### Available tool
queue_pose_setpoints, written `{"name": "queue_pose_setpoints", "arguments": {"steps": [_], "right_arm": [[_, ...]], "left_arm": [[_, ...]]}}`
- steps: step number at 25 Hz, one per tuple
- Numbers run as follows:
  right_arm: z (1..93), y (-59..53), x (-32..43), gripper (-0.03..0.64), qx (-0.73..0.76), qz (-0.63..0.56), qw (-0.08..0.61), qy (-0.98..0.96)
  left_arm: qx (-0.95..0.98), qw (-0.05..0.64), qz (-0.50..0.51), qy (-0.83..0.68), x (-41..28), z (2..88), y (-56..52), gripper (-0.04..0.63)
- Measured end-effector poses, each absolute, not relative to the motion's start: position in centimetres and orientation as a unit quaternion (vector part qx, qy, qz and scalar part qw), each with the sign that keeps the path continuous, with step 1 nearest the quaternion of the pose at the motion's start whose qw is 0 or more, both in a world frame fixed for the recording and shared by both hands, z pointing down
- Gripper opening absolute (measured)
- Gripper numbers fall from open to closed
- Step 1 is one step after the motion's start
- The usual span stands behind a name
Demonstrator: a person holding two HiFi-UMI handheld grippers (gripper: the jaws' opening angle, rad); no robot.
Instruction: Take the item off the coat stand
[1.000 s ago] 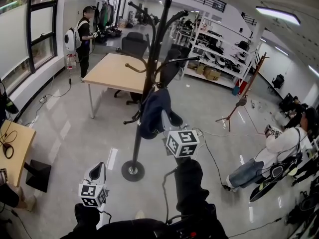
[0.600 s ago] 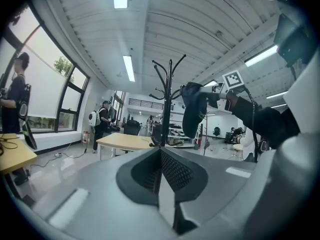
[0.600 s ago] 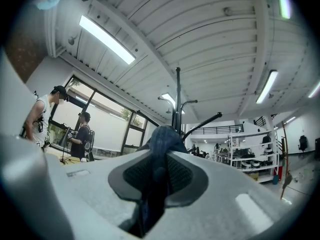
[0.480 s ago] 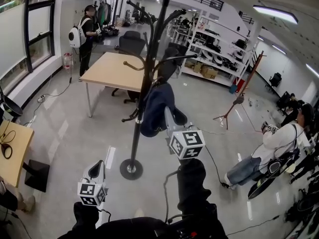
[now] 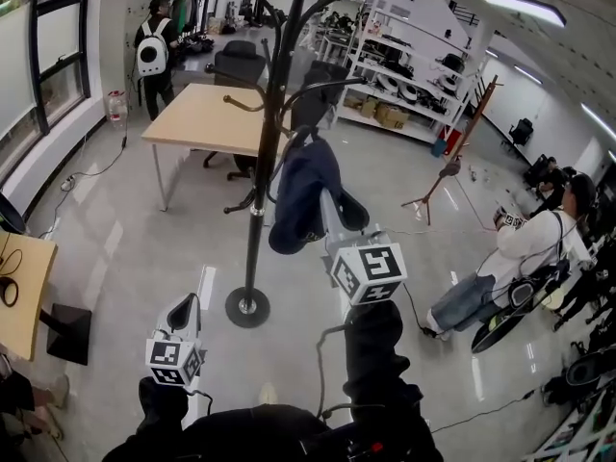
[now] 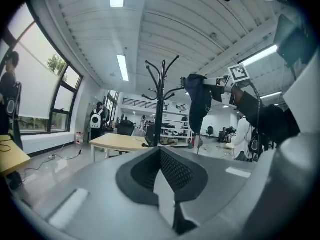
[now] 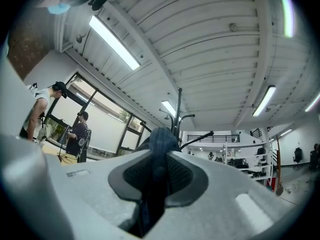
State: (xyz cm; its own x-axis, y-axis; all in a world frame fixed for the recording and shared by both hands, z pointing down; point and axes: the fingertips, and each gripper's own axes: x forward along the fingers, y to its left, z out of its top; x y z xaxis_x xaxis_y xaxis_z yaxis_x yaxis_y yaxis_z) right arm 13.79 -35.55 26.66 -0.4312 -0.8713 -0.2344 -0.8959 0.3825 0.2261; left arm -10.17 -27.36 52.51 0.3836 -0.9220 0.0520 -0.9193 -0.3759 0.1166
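Observation:
The black coat stand [image 5: 260,176] rises mid-floor on a round base. A dark blue fabric item [image 5: 303,195] hangs just right of its pole, near a lower hook; I cannot tell whether it touches the hook. My right gripper [image 5: 325,212] is shut on the item from below. In the right gripper view the blue fabric [image 7: 161,144] fills the gap between the pads of the right gripper [image 7: 159,171]. My left gripper [image 5: 183,309] hangs low at the left, shut and holding nothing. From the left gripper [image 6: 162,184], the item [image 6: 197,101] shows apart from the pole [image 6: 160,109].
A wooden table [image 5: 197,118] and an office chair [image 5: 239,65] stand behind the stand. A person with a backpack [image 5: 152,51] is at the back left, and a seated person [image 5: 515,258] at the right. Shelves [image 5: 414,80] and a tripod [image 5: 448,176] stand beyond. A desk corner [image 5: 21,292] is at the left.
The right gripper and the blue item have drawn a little up and to the right of the pole. The person with the backpack has walked farther back. The left gripper has barely moved.

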Motion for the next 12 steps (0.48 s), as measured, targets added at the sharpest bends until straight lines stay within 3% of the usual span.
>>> {"name": "queue_pose_setpoints", "arguments": {"steps": [12], "right_arm": [[25.8,-30.5,16.0,0.057,-0.561,0.161,0.045,0.811]], "left_arm": [[0.85,0.054,-0.005,-0.524,-8.9,51.7,-24.8,0.003]]}}
